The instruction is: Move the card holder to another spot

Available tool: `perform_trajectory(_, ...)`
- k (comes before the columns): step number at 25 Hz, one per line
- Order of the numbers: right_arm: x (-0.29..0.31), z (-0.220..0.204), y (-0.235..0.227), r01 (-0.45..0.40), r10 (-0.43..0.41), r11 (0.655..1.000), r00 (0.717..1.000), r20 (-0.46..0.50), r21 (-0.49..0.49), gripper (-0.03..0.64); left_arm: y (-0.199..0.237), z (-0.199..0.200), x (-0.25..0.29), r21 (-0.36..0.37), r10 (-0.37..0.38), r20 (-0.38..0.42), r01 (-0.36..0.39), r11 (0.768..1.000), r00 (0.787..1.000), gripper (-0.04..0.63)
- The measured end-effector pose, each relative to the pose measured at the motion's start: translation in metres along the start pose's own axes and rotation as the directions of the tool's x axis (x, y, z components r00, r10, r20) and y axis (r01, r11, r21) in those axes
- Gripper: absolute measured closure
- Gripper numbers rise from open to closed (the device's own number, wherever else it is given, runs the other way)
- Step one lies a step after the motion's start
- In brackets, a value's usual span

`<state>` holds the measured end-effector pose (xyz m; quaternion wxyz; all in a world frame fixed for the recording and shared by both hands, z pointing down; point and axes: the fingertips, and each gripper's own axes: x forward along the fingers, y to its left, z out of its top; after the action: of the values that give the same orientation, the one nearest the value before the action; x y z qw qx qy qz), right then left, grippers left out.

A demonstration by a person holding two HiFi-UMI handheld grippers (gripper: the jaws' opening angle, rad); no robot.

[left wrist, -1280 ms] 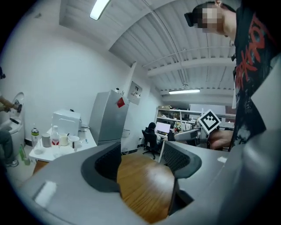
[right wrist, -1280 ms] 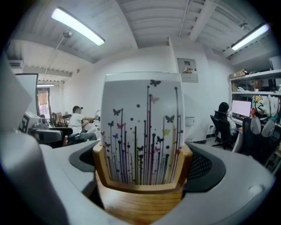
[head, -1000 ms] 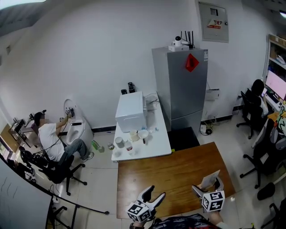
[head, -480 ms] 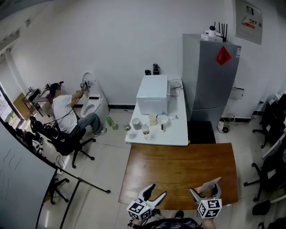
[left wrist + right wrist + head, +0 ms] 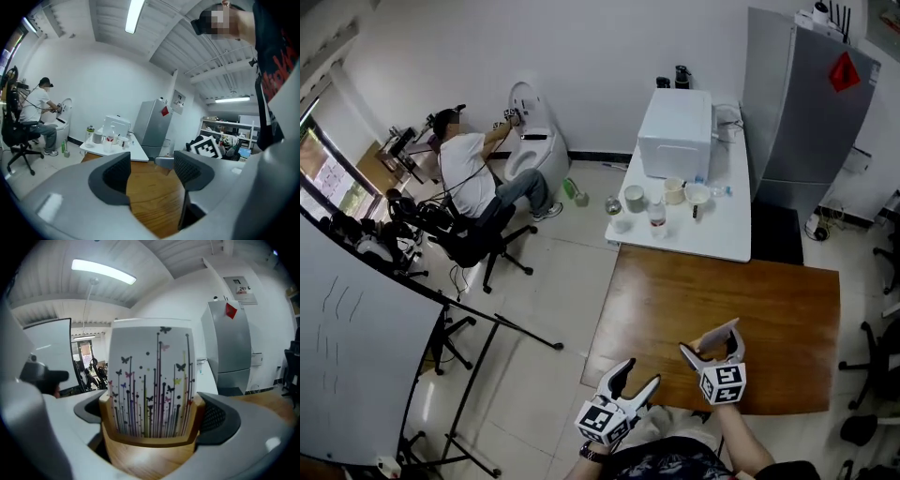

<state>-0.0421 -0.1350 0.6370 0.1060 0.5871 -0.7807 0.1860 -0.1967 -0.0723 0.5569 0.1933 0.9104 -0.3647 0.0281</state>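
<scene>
The card holder [image 5: 149, 439] is a wooden base with a white card [image 5: 152, 376] printed with butterflies standing in it. My right gripper [image 5: 150, 420] is shut on the wooden base, one jaw against each side. In the head view the right gripper [image 5: 710, 339] holds the card holder [image 5: 713, 341] just over the near part of the brown wooden table [image 5: 769, 300]. My left gripper [image 5: 635, 377] hangs off the table's near left edge. Its jaws are closing, and in the left gripper view the left gripper [image 5: 151, 169] has nothing between its pads.
A white table [image 5: 727, 239] at the far side carries a white box [image 5: 677, 122], cups and a bottle. A grey fridge [image 5: 806, 103] stands at the back right. A seated person [image 5: 473, 183] works at the left. A whiteboard [image 5: 347, 347] and a stand [image 5: 487, 328] occupy the floor at the left.
The head view has swung left, so the room has slid right. My right gripper with the card holder has shifted left along the table's near edge. The left gripper stays near the near left corner.
</scene>
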Motion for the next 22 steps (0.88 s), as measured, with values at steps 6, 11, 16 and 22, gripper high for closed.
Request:
perform_trajectory(6,0.117,-0.085,-0.001,0.036,-0.039,0.999,0.994,-0.102,-0.03,0.044,0.045,-0.034,-0.031,-0.048,0.079,-0.054,-0.081,0.996,0.995,0.302)
perform_trajectory(11,0.175,-0.144,0.0,0.07,-0.084,0.994,0.98,-0.182,-0.081,0.044,0.072,-0.062,-0.046,-0.045,0.098,-0.085,-0.102,0.994,0.992,0.302)
perform_trajectory(16,0.181,-0.176,-0.007,0.141,-0.16,0.984,0.97,-0.183,-0.109,0.044,0.091,-0.095,-0.037,-0.077,0.059,-0.107,-0.067,0.995,0.993,0.302)
perform_trajectory(22,0.206,-0.18,-0.007,0.133,-0.146,0.989,0.953,-0.266,-0.066,0.037,0.082,-0.085,0.001,-0.076,-0.02,-0.06,0.016,0.997,0.998,0.302)
